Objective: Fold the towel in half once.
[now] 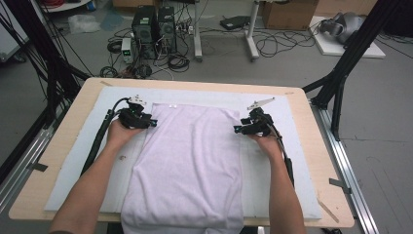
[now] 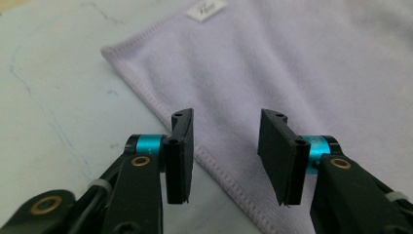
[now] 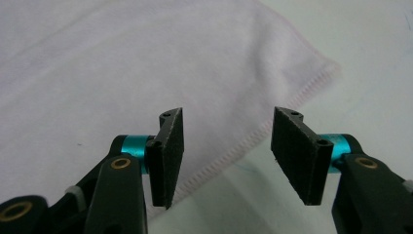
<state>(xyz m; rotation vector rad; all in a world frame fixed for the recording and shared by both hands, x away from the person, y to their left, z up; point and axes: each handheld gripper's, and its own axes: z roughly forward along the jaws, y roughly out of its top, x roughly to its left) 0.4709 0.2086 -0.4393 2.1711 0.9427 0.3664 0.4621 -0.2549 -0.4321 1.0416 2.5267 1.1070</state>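
A pale purple towel lies flat on the white mat on the desk, and its near end hangs over the desk's edge. The left gripper sits at the towel's far left edge, the right gripper at its far right edge. Both have their fingers spread over the hem, pinching nothing.

Your towel at frame centre looks like soft, matt lilac terry cloth; the table edge is pale, smooth wood.
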